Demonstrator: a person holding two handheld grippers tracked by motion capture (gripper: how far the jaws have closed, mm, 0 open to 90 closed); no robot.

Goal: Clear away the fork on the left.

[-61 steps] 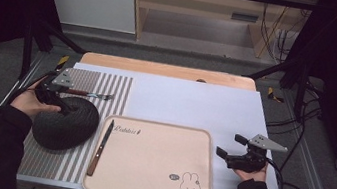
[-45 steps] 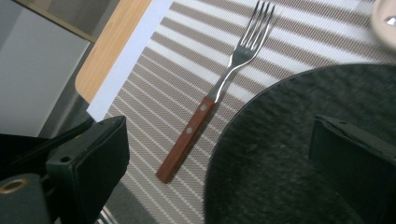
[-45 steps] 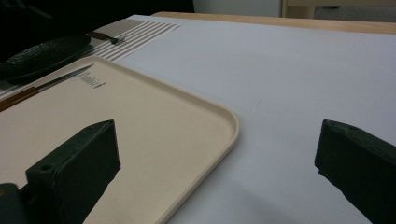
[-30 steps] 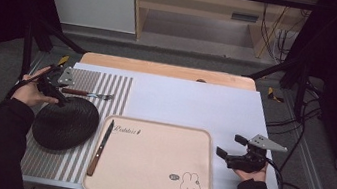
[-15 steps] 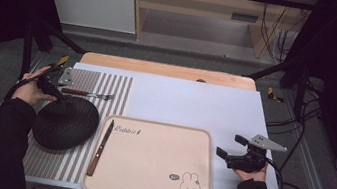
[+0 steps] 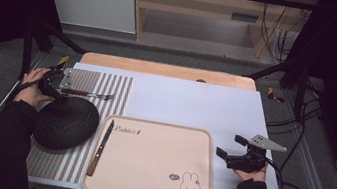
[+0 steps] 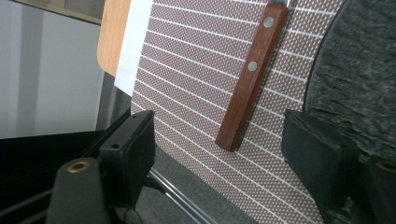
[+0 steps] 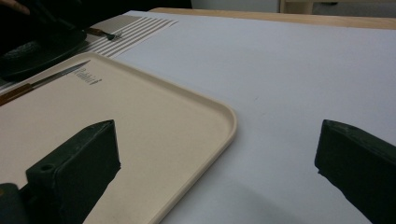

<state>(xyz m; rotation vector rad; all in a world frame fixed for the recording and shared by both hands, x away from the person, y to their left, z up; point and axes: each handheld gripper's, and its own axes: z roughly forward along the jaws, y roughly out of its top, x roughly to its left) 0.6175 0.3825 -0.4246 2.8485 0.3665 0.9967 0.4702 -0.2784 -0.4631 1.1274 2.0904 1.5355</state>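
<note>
A fork with a wooden handle (image 7: 250, 79) lies on the striped placemat (image 6: 112, 86), its tines (image 6: 103, 96) pointing right. My left gripper (image 6: 55, 90) hovers low at the handle's left end. In the left gripper view its jaws (image 7: 219, 135) have just been closing and stand open on either side of the handle's end, with neither pad touching it. A black round plate (image 6: 66, 122) sits just in front of the fork. A wooden-handled knife (image 6: 101, 140) rests on the left of the beige tray (image 6: 153, 183). My right gripper (image 6: 229, 145) rests open by the tray's right edge, holding nothing.
A white cover (image 6: 195, 103) spreads over the table behind and to the right of the tray. The tray's rounded corner (image 8: 224, 116) lies ahead of the right gripper (image 8: 219, 140). The table's left edge and a metal rail (image 7: 177, 196) run close to the left gripper.
The left hand has left the plate, drawn back to the fork handle's end and sunk a little. Its jaws have narrowed. The right gripper has kept still.
</note>
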